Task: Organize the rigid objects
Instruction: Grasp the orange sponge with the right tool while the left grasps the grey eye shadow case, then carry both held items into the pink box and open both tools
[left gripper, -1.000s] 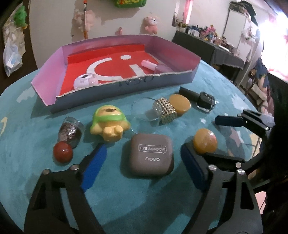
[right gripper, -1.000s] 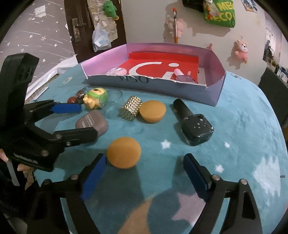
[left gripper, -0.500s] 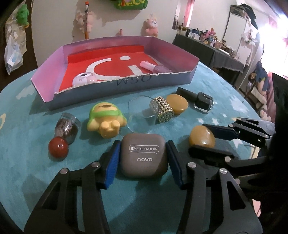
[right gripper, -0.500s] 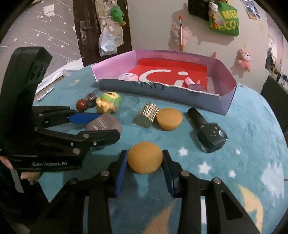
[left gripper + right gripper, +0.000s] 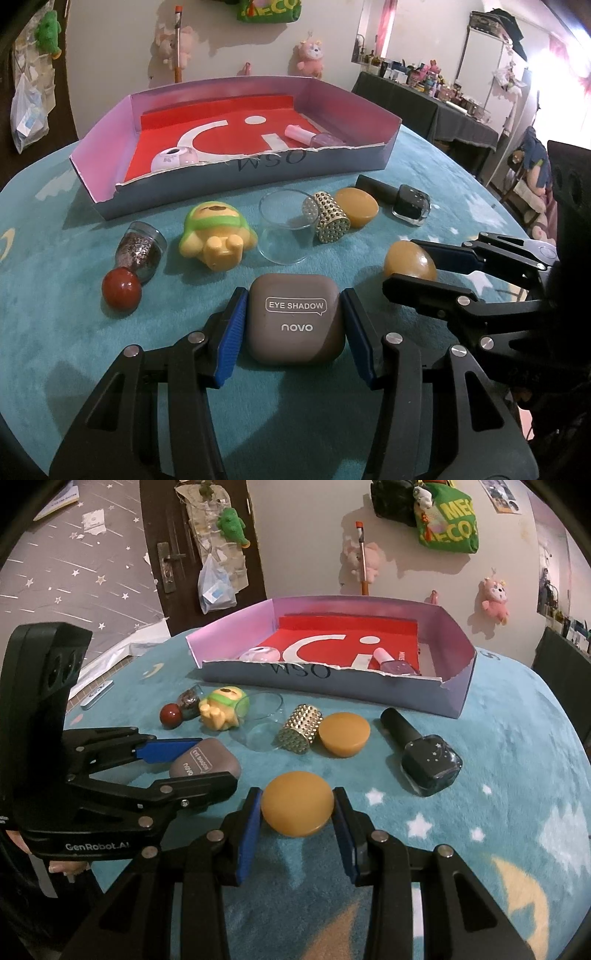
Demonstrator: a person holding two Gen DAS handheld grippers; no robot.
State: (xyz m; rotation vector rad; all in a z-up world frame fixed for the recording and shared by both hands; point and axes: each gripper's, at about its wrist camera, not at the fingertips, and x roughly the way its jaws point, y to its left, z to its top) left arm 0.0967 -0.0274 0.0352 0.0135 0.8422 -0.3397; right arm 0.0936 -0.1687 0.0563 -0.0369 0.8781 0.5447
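Note:
My left gripper (image 5: 293,332) is shut on the grey eye shadow case (image 5: 295,319), both blue pads against its sides on the teal cloth. My right gripper (image 5: 297,808) is shut on an orange dome-shaped piece (image 5: 297,803); the same piece (image 5: 408,260) shows to the right in the left wrist view, between the right gripper's fingers (image 5: 454,254). The left gripper (image 5: 184,760) with the case (image 5: 205,762) appears at the left of the right wrist view. Behind stands the open pink box (image 5: 240,173) with a red floor, holding a white round item (image 5: 173,162) and a pink bottle (image 5: 314,136).
Between grippers and box lie a red-capped glitter bottle (image 5: 138,258), a yellow-green toy (image 5: 214,232), a clear glass cup (image 5: 286,225), a studded gold cylinder (image 5: 330,218), a second orange dome (image 5: 356,201) and a dark nail polish bottle (image 5: 421,751). The round table's edge (image 5: 569,723) curves at right.
Both grippers went from wide open to closed: the left one around the eye shadow case, the right one around the orange dome. Since half a second ago nothing has moved much.

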